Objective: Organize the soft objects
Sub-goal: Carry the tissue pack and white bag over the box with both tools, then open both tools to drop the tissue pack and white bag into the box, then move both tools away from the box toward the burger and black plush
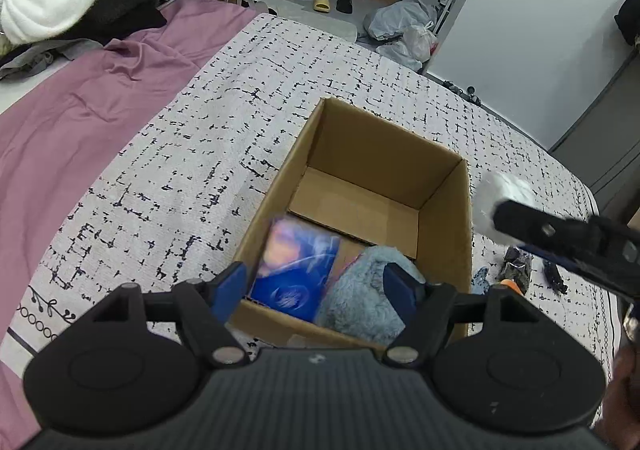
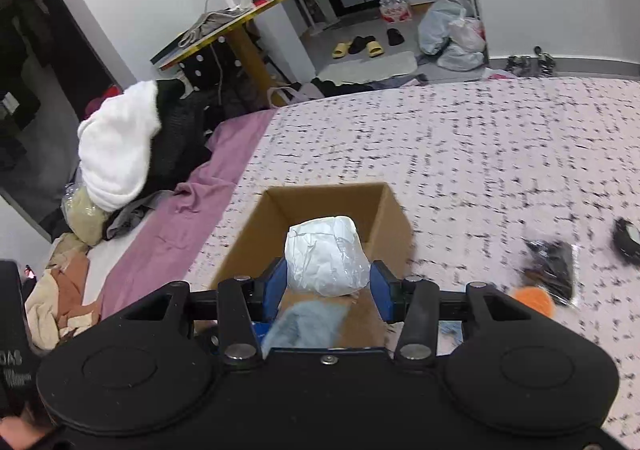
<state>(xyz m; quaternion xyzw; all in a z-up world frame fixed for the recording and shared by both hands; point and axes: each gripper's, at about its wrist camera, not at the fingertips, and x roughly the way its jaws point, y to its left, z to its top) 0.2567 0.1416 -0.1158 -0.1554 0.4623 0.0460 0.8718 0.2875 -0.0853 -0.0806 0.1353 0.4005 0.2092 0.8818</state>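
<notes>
Right gripper (image 2: 329, 279) clamped on white plastic-wrapped bundle (image 2: 326, 260), above cardboard box (image 1: 444, 206) on the bed (image 1: 200, 138). Left gripper (image 1: 320, 282) jaws apart, empty; blue packet (image 1: 294, 274) (blurred, perhaps falling) and blue fluffy item (image 1: 360, 302) inside box.

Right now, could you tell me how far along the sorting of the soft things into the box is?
Done: a blue fluffy item and a blue packet lie in the cardboard box. In hand: the right gripper holds a white wrapped bundle over it; the left gripper is open. Left: a black packet and an orange item on the bed.
</notes>
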